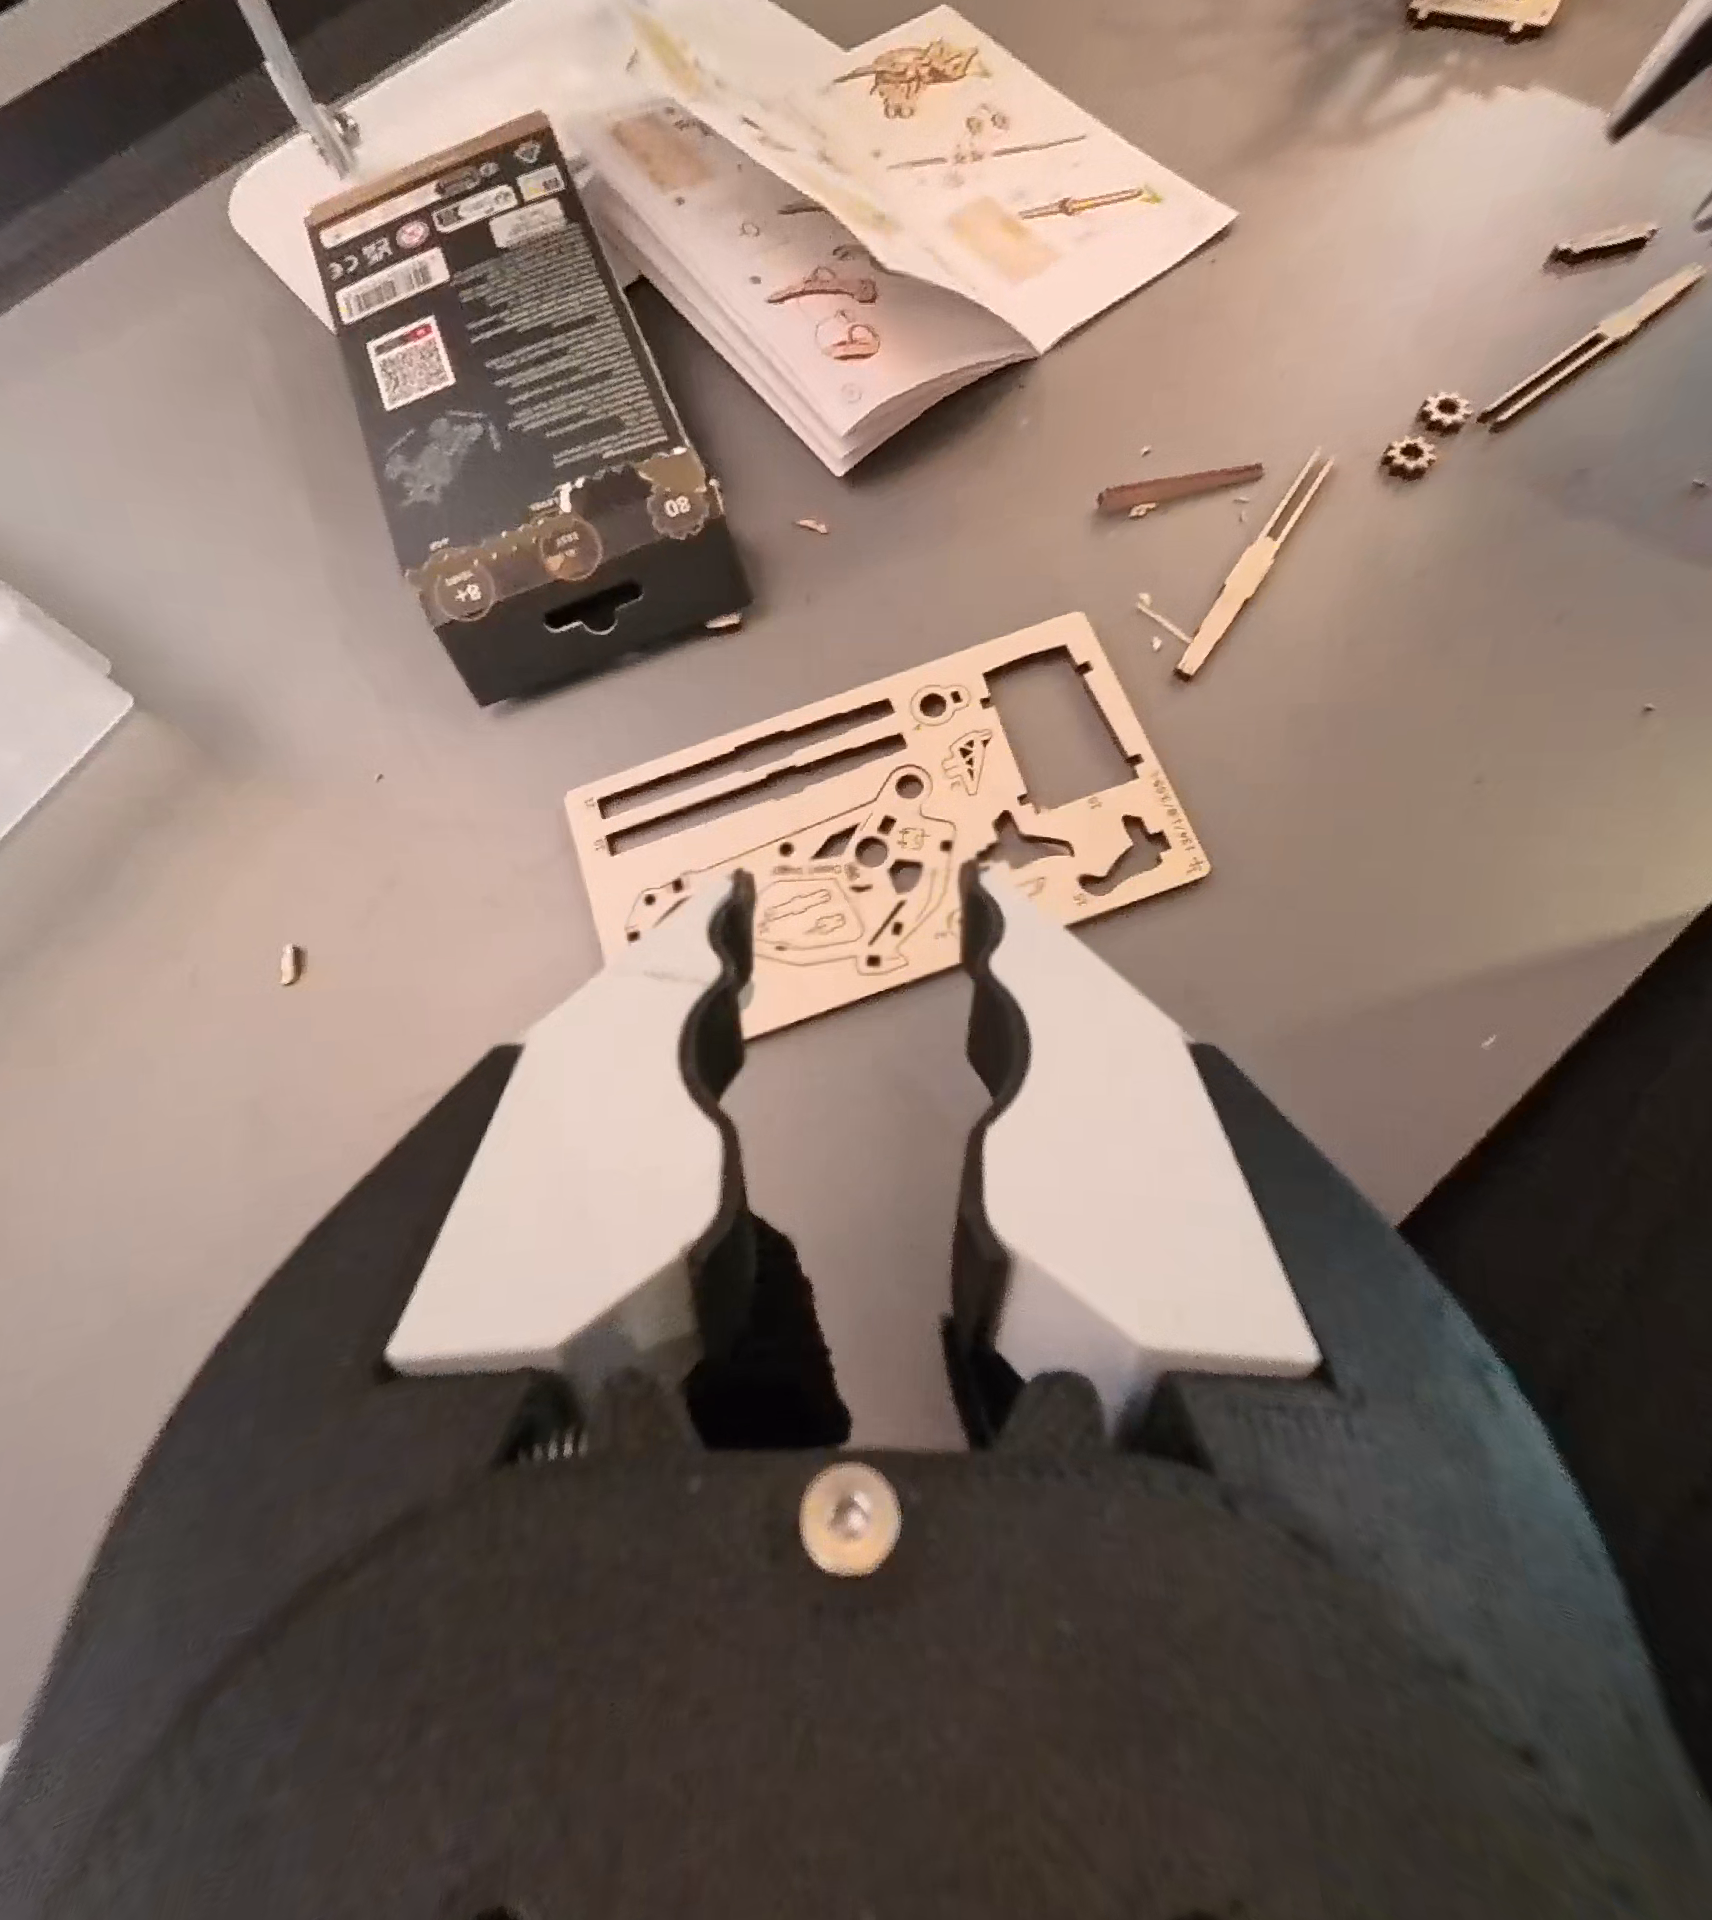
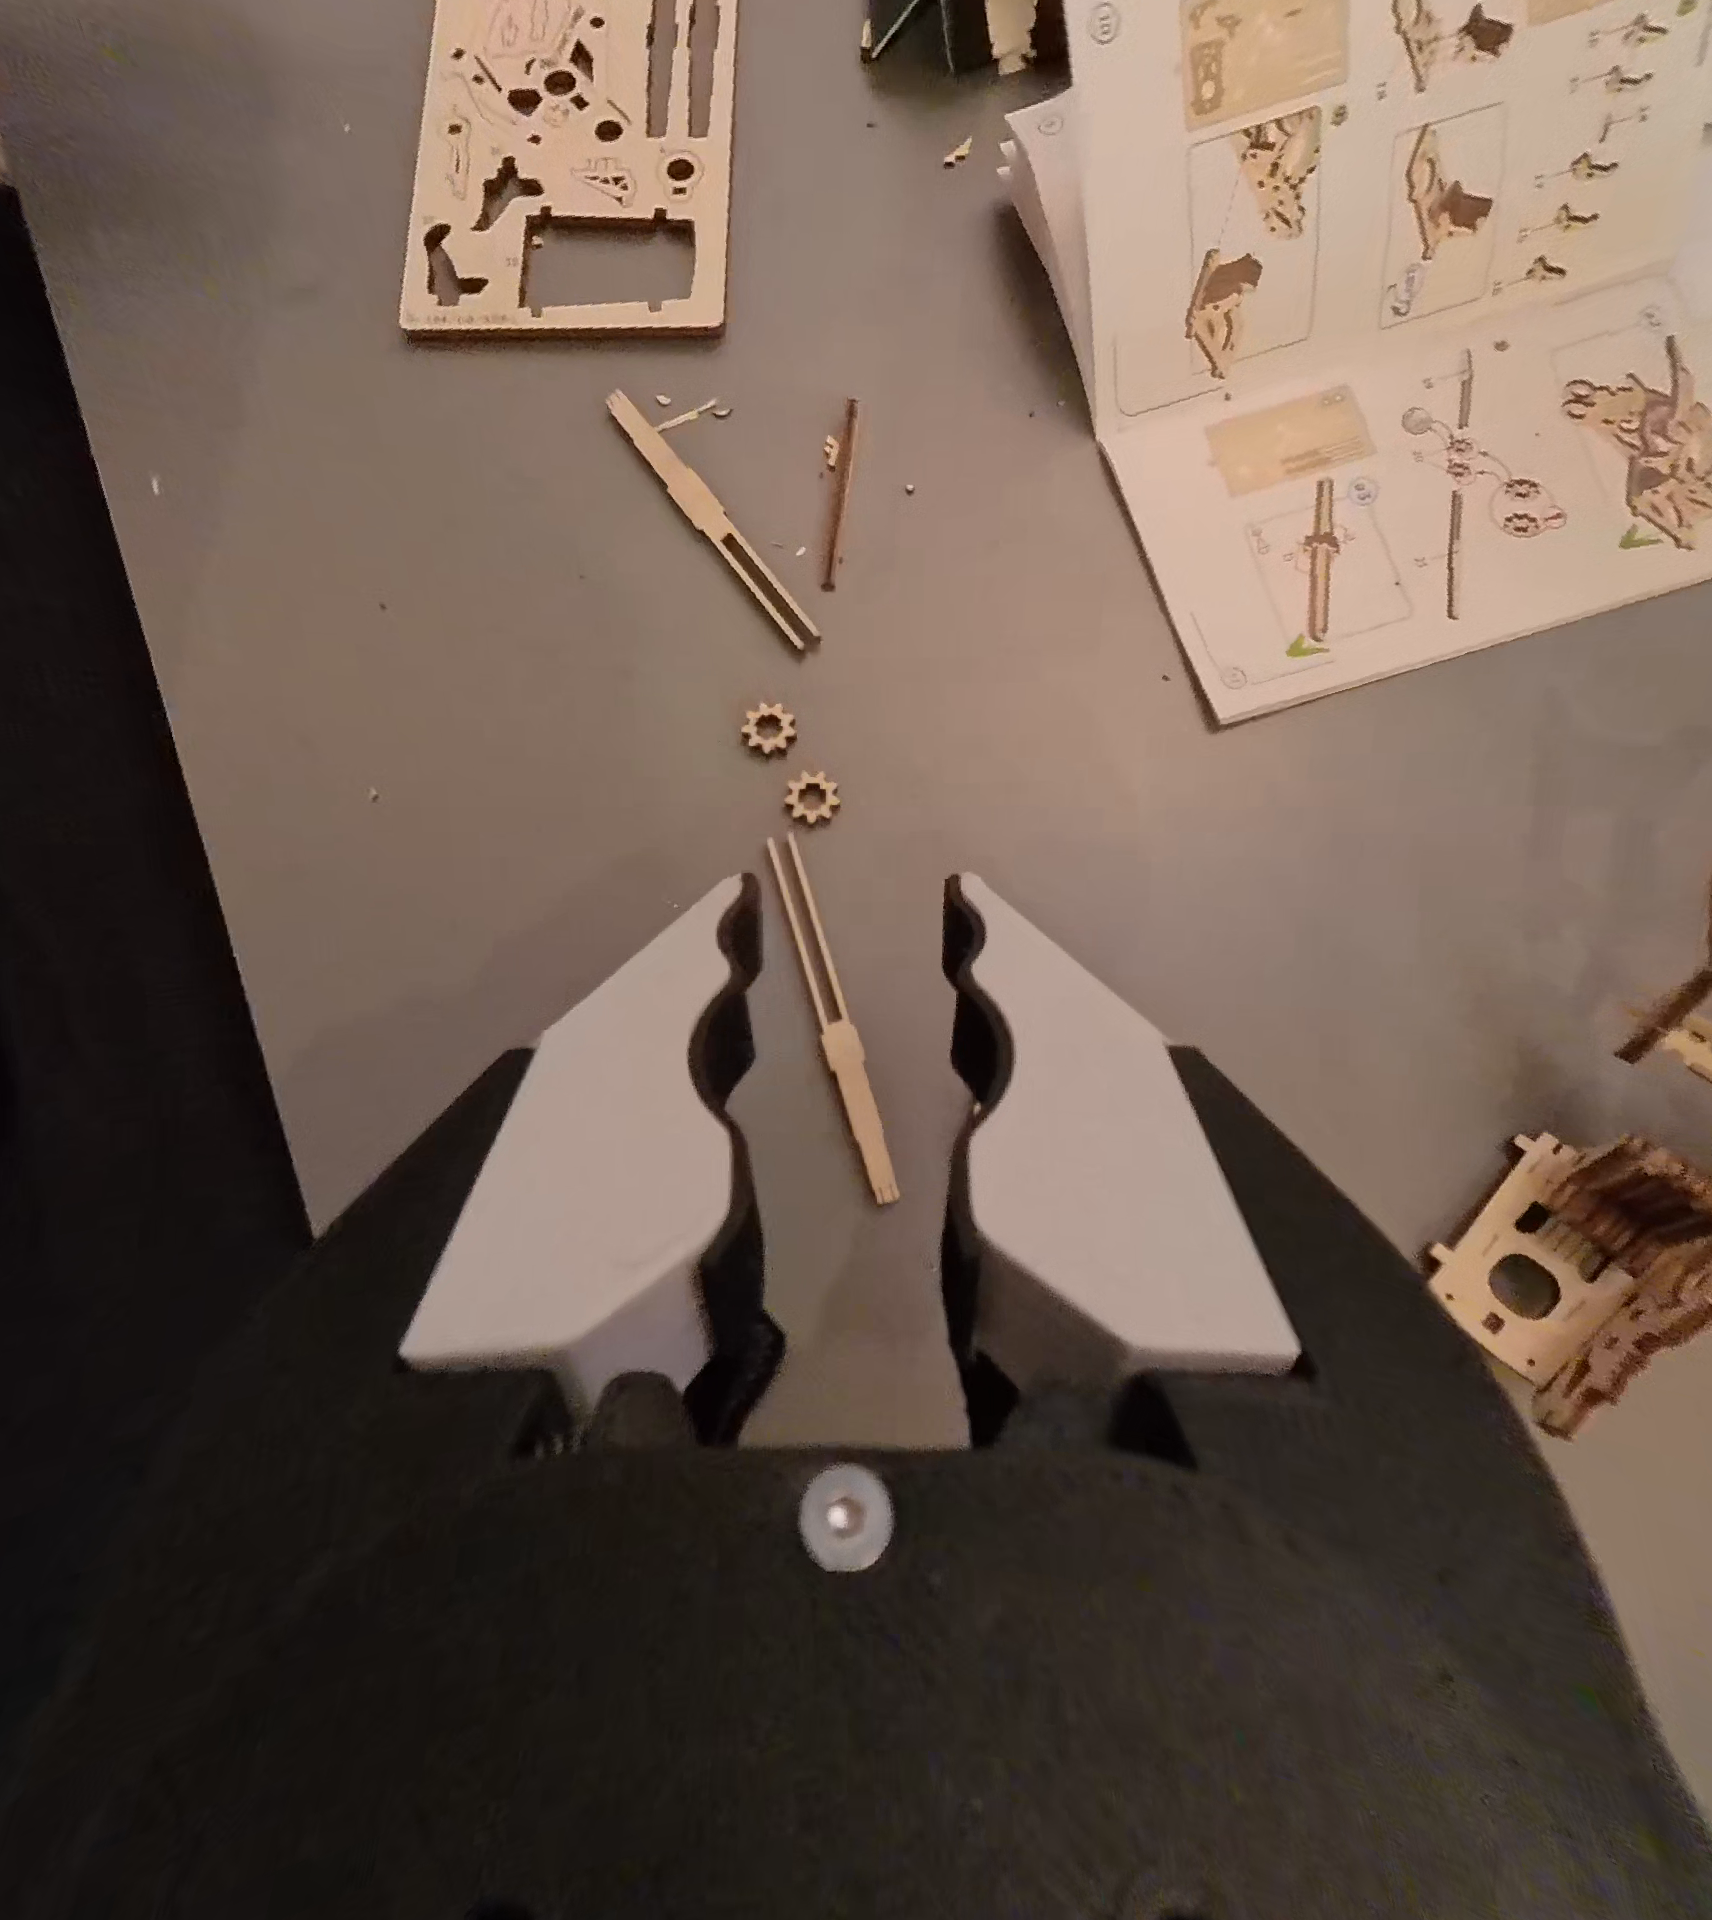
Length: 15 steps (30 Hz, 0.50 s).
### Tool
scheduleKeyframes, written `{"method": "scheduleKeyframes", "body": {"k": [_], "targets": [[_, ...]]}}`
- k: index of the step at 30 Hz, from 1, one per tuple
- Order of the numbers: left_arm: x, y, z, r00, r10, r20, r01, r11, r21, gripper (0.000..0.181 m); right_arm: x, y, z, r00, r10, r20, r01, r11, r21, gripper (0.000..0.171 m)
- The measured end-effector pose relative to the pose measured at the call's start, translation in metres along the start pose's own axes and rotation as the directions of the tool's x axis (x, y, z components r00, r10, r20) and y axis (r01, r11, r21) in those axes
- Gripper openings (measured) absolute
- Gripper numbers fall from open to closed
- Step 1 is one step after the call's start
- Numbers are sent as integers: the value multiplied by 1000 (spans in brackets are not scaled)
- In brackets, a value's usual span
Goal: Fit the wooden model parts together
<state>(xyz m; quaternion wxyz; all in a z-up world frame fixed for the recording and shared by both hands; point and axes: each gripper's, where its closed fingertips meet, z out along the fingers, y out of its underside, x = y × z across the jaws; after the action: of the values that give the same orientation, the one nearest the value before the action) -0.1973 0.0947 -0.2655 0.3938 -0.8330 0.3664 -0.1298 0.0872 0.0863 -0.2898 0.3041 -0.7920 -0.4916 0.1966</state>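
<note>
Both grippers are spread and empty. The right gripper [image 2: 850, 883] hangs over a slotted wooden stick [image 2: 831, 1023] lying on the grey table [image 2: 416, 623], with two little gears [image 2: 790, 764] just beyond. Looks featherlight and snappy; I'd pinch the solid end, not the prongs. The left gripper [image 1: 857, 883] hovers over the punched-out sheet [image 1: 883, 821].

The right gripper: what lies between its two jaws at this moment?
In the right wrist view, the right gripper stands open, and one thin forked wooden stick lies on the grey table between the jaws, touching neither. Nothing else lies there.
</note>
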Motion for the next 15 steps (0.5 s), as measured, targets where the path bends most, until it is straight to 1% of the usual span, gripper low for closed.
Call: {"method": "scheduleKeyframes", "body": {"k": [1,4,8,10,12,15], "targets": [[5,0,2,1000,13,-15,-13,1000,-1,39,-3,0,2,1000,-18,-1,18,1000,-13,33],[11,4,9,994,112,-16,-112,992,-55,40,-12,-2,11,997,-80,1,80,995,-58,33],[14,6,7,994,102,-31,-104,993,-47,38,-19,-7,24,993,-114,21,116,990,-81,30],[9,8,2,995,103,-5,-103,993,-53,38,-23,-8,32,991,-129,33,132,986,-100,30],[3,9,-8,997,72,20,-72,997,-37,37,-28,-10,38,987,-154,48,158,982,-102,28],[-20,24,-32,990,43,134,-37,998,-49,39,-35,-13,39,984,-165,68,170,982,-77,27]]}}
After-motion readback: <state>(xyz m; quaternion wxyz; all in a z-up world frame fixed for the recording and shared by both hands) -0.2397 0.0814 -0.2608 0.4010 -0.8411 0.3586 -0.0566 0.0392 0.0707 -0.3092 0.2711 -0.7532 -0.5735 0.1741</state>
